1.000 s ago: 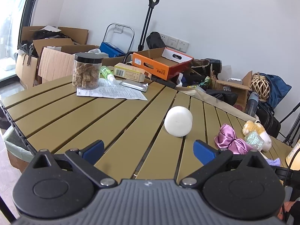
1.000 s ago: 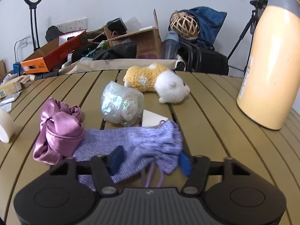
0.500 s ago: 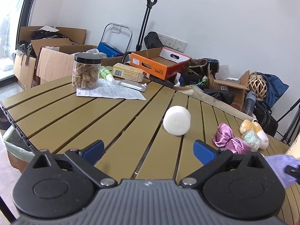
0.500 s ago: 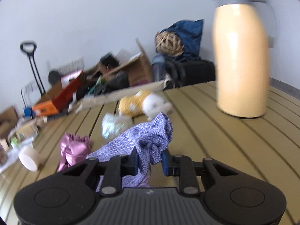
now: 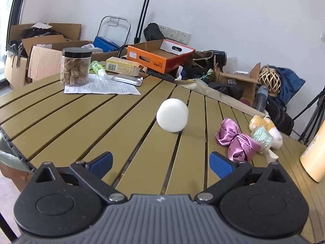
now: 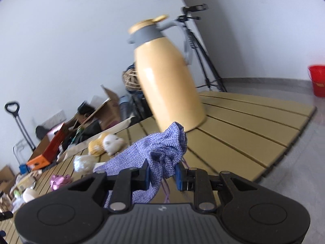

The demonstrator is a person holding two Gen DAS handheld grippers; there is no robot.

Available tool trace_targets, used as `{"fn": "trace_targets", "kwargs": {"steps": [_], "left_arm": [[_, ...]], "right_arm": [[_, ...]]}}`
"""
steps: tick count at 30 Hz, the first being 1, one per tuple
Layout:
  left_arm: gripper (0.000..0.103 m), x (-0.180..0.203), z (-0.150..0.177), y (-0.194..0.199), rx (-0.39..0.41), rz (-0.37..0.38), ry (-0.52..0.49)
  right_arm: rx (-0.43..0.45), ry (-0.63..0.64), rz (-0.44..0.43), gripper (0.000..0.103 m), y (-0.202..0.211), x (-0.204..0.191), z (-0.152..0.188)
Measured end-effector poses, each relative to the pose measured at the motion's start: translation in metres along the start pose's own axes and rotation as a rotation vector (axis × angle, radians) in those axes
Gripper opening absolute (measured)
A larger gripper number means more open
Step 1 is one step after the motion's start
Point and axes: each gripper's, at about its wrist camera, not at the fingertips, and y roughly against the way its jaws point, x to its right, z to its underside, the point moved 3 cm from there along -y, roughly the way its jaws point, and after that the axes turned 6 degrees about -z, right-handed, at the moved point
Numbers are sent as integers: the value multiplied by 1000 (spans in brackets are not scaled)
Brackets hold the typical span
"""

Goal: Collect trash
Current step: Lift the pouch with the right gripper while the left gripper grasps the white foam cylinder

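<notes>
Carrying: I have the purple knit cloth [image 6: 162,154] pinched tight in my right gripper [image 6: 162,175], lifted clear of the slatted table [image 5: 61,111], just in front of the yellow jug [image 6: 168,77].
Left gripper [image 5: 160,163]: jaws wide, nothing between them, aimed at the white foam puck [image 5: 172,114].
Left of jug: puck, pink scrunchie [image 5: 236,142], plush toy [image 5: 264,125] remain on the table.
Progress: early; I see no bin.

Bright daylight, right view seemingly motion-blurred
</notes>
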Motion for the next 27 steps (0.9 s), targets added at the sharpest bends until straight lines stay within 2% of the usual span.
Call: {"fn": "trace_targets", "kwargs": {"steps": [4, 9, 15, 18, 24, 25, 26, 27], "left_arm": [[103, 17, -15, -16, 1, 6, -33], [103, 40, -45, -50, 26, -53, -99], [103, 45, -65, -105, -58, -134, -62], [103, 46, -68, -128, -88, -156, -82], [102, 53, -62, -151, -107, -183, -120], [99, 53, -61, -153, -111, -190, -127], [86, 54, -60, -155, -117, -192, -129], [63, 54, -59, -157, -127, -187, -131]], "right_arm": [[9, -49, -14, 23, -8, 18, 0], [2, -100, -50, 23, -12, 26, 1], [34, -89, -56, 23, -9, 27, -3], [35, -86, -54, 23, -10, 29, -4], [29, -70, -47, 23, -12, 29, -2], [25, -68, -47, 23, -13, 28, -2], [22, -67, -47, 23, -13, 28, -2], [18, -67, -47, 23, -14, 27, -2]]}}
